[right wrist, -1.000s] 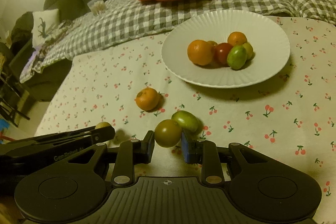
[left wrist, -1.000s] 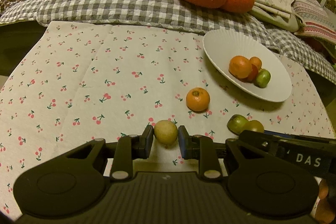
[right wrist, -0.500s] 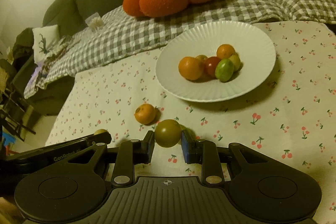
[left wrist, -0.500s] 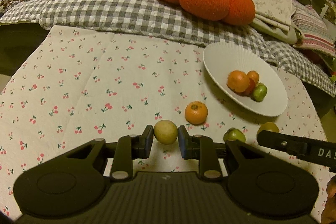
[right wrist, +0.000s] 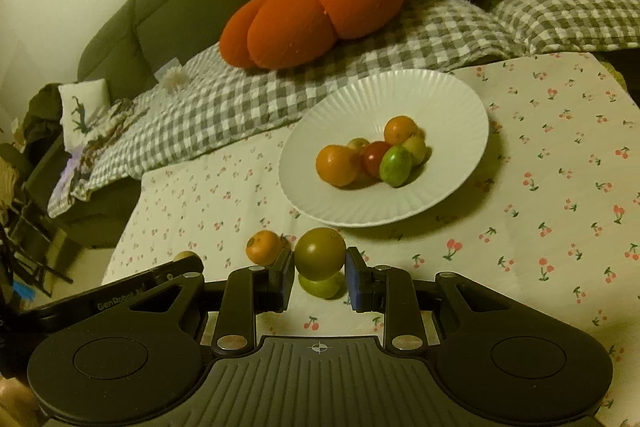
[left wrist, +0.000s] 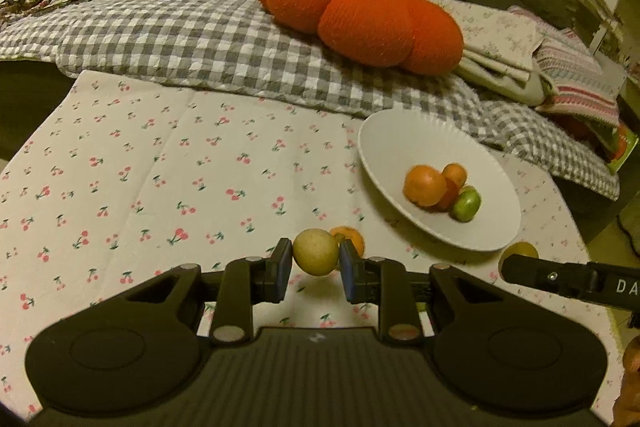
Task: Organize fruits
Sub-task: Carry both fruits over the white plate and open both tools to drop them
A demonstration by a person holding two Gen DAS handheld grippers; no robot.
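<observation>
My left gripper [left wrist: 316,264] is shut on a pale yellow fruit [left wrist: 315,251], held above the cherry-print tablecloth [left wrist: 160,187]. An orange mandarin [left wrist: 351,239] lies on the cloth just behind it. My right gripper [right wrist: 319,275] is shut on a dark olive-green round fruit [right wrist: 320,253], lifted over a green oval fruit [right wrist: 320,286] that lies on the cloth. The mandarin [right wrist: 263,247] sits left of it. The white ribbed plate [right wrist: 440,99] holds several fruits, among them an orange [right wrist: 337,165] and a green one [right wrist: 395,166]. In the left wrist view the plate [left wrist: 400,135] stands to the right.
A grey checked blanket [left wrist: 200,39] with an orange pumpkin cushion [left wrist: 360,15] lies along the table's far edge on a green sofa. Folded cloths [left wrist: 520,51] are stacked at the right. The other gripper's arm [left wrist: 568,277] crosses the lower right of the left wrist view.
Both grippers have risen with their fruits. The right one lifted the olive fruit off the cloth beside the green oval fruit and drew closer to the plate; the left view tilted up.
</observation>
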